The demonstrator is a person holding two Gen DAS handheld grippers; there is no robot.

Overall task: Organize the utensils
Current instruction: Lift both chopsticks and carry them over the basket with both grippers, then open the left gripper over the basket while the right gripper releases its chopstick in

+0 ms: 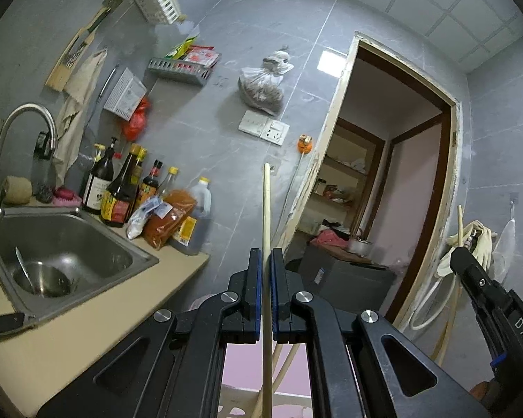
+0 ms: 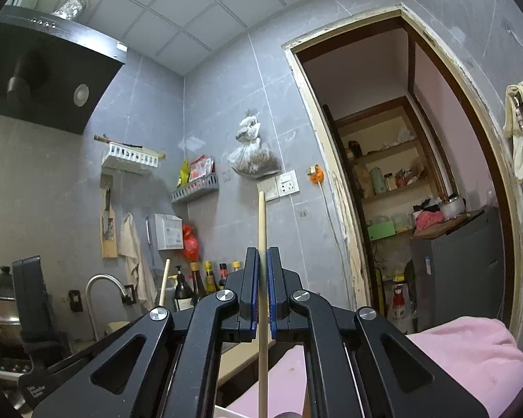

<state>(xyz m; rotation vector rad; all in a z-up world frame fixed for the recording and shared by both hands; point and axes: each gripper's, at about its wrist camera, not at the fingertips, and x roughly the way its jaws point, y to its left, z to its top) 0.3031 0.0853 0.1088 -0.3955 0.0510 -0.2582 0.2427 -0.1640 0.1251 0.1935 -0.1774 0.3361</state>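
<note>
Left gripper: we saw the left gripper (image 1: 266,257) nearly closed, its blue pads pinching a pale wooden chopstick (image 1: 266,205) held upright.
Right gripper: the right gripper (image 2: 263,256) was nearly closed as well, clamped on a second chopstick (image 2: 262,223), also upright.
Cut off: both sticks ran down out of view, so we could not see their lower ends.
Below the left gripper: more pale sticks (image 1: 282,365) crossed over something pink; we could not make out what held them.
Counter: a steel sink (image 1: 69,244) held a bowl with a spoon (image 1: 24,268) leaning in it.
Beyond the sink: sauce bottles (image 1: 122,188) stood crowded together, labels unreadable.
Far wall: a hanging bag (image 1: 261,87), contents unclear, beside an open doorway (image 1: 394,188).
</note>
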